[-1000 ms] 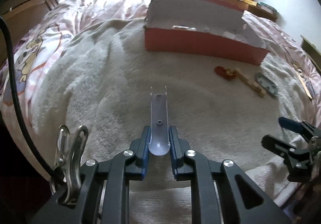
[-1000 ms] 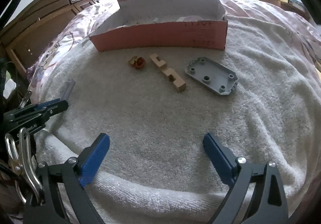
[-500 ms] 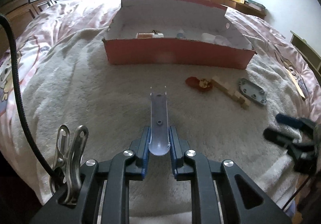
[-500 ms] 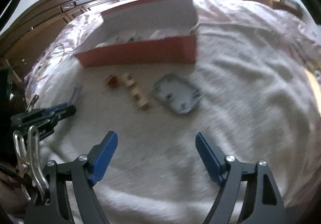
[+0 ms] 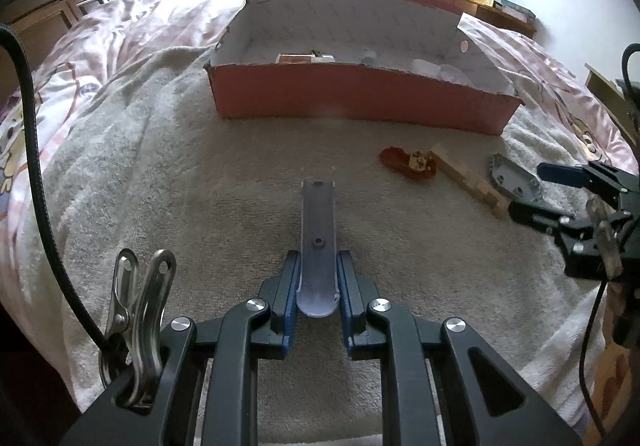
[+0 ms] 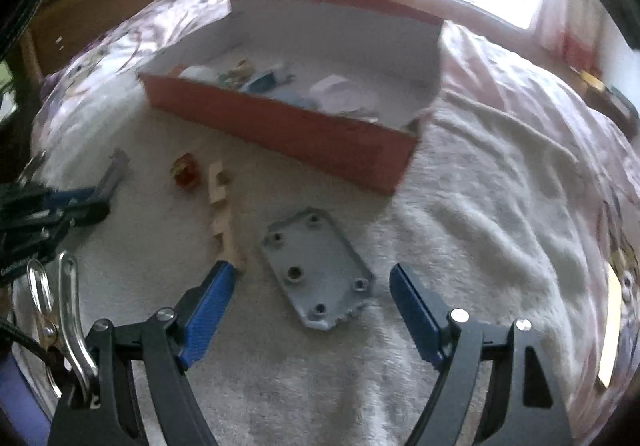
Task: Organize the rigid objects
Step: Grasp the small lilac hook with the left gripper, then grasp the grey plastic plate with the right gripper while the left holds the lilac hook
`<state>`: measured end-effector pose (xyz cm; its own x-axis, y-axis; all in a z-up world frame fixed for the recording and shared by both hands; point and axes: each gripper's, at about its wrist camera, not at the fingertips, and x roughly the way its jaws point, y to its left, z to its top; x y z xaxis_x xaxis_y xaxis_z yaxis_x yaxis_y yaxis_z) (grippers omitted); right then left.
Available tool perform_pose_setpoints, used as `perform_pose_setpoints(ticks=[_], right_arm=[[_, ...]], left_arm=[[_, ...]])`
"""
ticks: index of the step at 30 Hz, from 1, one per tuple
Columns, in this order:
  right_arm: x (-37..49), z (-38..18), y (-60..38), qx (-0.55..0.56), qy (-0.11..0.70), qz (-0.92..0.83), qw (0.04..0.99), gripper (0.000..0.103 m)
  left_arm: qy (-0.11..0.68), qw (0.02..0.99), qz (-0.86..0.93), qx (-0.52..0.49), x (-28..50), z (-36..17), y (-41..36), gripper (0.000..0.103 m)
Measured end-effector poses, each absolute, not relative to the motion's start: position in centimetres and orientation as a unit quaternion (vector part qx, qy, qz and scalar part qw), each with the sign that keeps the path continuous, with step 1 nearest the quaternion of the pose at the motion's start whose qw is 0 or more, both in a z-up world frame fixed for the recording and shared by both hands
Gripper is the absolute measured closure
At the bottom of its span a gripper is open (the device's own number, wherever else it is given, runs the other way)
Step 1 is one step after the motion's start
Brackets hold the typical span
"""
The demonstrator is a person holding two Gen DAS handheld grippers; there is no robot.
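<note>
No readable text, label, brand or number is showing anywhere in either view. The red cardboard box (image 5: 360,102), sitting across the upper middle of the frame, is presenting a plain front wall, and the small items lying inside it are too blurred or too small for any print on them to be made out.

Two close wrist views angled down, right perhaps blurred, sharing the box (image 5: 360,98).

Right tongs (image 6: 312,282) open, straddling grey plate (image 6: 318,272).
</note>
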<state>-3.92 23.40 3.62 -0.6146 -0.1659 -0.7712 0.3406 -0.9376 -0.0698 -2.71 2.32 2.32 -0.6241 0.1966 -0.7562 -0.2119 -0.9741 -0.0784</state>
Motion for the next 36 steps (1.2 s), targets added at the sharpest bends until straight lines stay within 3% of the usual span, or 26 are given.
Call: perform_pose_setpoints(ticks=[9, 20, 26, 36], right_arm=[[-1.2, 2.8, 21.0, 0.424, 0.132, -0.877, 0.185, 0.02], [-2.6, 2.9, 22.4, 0.419, 0.104, -0.895, 0.112, 0.02], [-3.2, 3.1, 24.6, 0.423, 0.071, -0.899, 0.09, 0.031], [-4.9, 2.9, 23.9, 0.407, 0.064, -0.907, 0.086, 0.032]], left_arm=[[0.001, 0.116, 0.9, -0.42, -2.8, 2.4, 2.1, 0.085], [0.0, 0.117, 0.9, -0.42, -2.8, 2.3, 2.1, 0.085], [0.0, 0.117, 0.9, -0.42, -2.8, 2.3, 2.1, 0.084], [0.005, 0.116, 0.9, -0.42, -3.4, 2.4, 2.4, 0.084]])
